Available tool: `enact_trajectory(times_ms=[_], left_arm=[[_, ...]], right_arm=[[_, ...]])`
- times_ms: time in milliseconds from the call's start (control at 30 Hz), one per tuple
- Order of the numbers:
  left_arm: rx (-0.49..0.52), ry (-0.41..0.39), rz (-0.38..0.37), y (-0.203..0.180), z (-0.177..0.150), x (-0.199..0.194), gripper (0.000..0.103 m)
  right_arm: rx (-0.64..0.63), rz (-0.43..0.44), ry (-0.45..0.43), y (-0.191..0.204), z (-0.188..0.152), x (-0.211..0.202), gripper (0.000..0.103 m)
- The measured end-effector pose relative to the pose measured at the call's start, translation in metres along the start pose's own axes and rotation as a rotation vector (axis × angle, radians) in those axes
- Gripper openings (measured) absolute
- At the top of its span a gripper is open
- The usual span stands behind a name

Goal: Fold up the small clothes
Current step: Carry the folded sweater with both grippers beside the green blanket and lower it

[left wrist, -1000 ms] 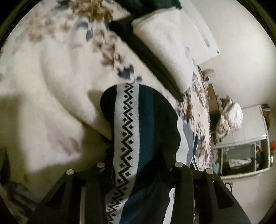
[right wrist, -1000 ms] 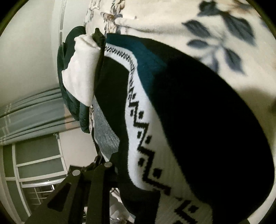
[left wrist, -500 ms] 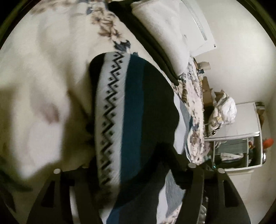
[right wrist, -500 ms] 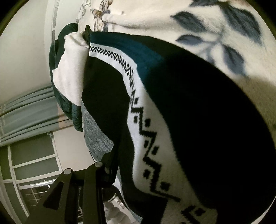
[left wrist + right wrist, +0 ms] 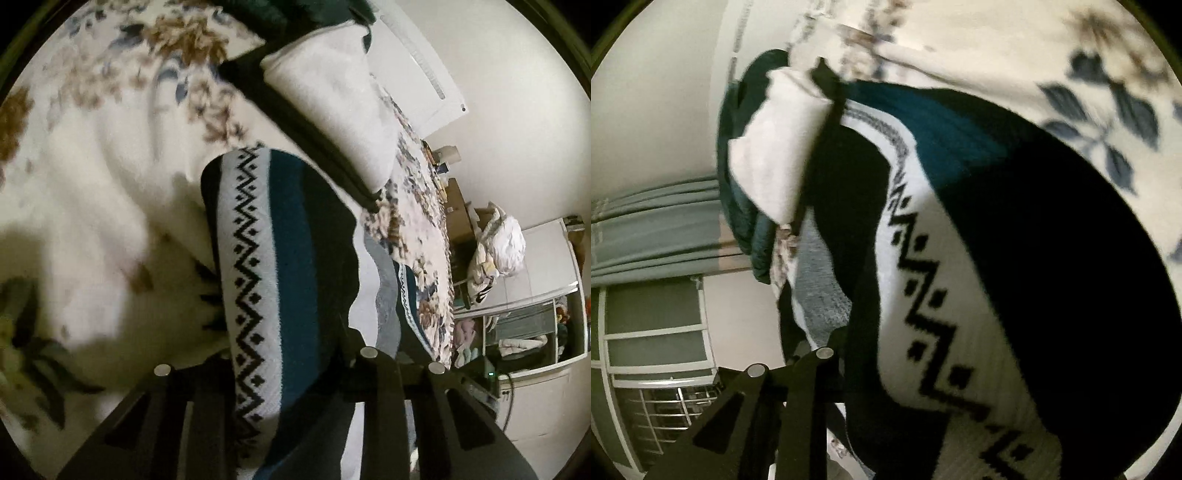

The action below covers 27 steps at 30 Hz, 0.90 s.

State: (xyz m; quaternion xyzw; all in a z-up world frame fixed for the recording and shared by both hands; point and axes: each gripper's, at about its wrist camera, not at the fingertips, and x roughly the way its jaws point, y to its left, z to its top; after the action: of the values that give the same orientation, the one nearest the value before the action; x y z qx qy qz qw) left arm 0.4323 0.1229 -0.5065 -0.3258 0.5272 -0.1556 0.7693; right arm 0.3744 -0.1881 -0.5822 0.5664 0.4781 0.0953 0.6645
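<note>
A knitted sweater (image 5: 280, 266) with black, teal and white bands and a black zigzag pattern hangs over a floral bed blanket (image 5: 92, 166). My left gripper (image 5: 291, 373) is shut on the sweater's edge, cloth draped between its two fingers. The sweater fills the right wrist view (image 5: 997, 277). My right gripper (image 5: 886, 369) is shut on another edge of the sweater; only its left finger (image 5: 798, 398) shows, the other is hidden under the cloth.
A stack of folded clothes, white (image 5: 343, 99) over dark green, lies on the bed beyond the sweater; it also shows in the right wrist view (image 5: 775, 147). A wardrobe and bags (image 5: 498, 251) stand past the bed's edge. Curtains and a window (image 5: 653, 229) are at left.
Both grippers moved with the sweater held between them; the left view swung back so the cloth's far end sits lower in frame. The right view blurred with motion.
</note>
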Motion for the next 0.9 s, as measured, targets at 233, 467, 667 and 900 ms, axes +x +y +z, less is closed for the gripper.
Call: enact_trajectory(times_ms=[233,467,667,900], left_arm=[[0.041,-0.022,-0.017,-0.033,0.02,-0.043,0.019],[0.13,-0.084,-0.041,-0.086,0.079,-0.066,0.019],[0.212,-0.125,-0.039,-0.122,0.171,-0.04,0.019],[0.325,-0.116,-0.005,-0.142,0.295,0.028,0.02]], right_arm=[[-0.054,0.056,-0.024,0.065,-0.007,-0.031,0.021],[-0.076,0.144,-0.062,0.127,0.009,-0.044,0.021],[-0.108,0.213,-0.13,0.182,0.071,-0.019,0.021],[-0.154,0.258,-0.221,0.233,0.167,0.055,0.021]])
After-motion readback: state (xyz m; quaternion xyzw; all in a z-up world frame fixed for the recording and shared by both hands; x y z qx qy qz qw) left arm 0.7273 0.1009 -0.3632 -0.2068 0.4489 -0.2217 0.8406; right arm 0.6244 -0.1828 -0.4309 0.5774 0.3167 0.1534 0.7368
